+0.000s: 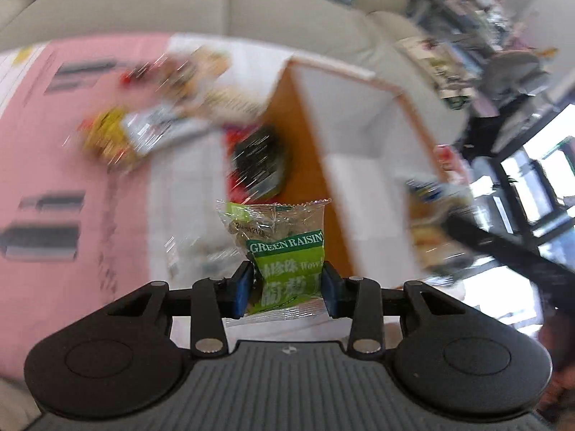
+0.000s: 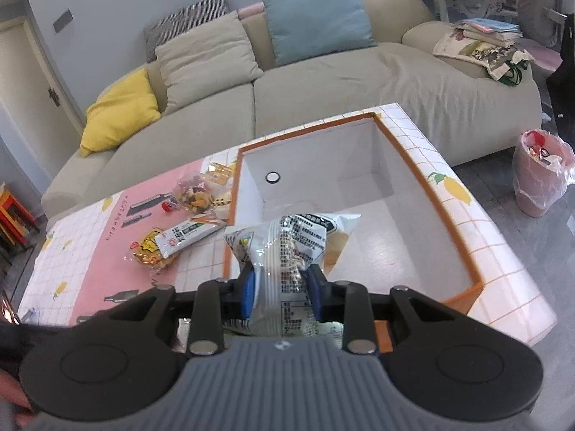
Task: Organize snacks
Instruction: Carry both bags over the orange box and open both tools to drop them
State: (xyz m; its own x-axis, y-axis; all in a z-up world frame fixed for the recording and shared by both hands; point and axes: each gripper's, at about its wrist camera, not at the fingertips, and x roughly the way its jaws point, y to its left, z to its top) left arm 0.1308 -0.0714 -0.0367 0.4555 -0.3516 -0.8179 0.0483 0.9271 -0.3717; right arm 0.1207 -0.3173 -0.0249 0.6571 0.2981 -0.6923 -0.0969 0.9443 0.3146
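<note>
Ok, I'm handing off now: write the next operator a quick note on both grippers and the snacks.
Left gripper: shut on a green raisin packet, lifted.
Right gripper: shut on a white snack bag, held over the bin.
Bin: in the right wrist view nothing shows inside except a small round fitting; a dark packet appears near its wall in the blurred left view.
Left: drop both in, then clear the snack pile off the table.

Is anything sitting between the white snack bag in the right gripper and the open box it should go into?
Nothing visible: the right gripper holds the white snack bag right above the box, whose floor looks bare.
</note>
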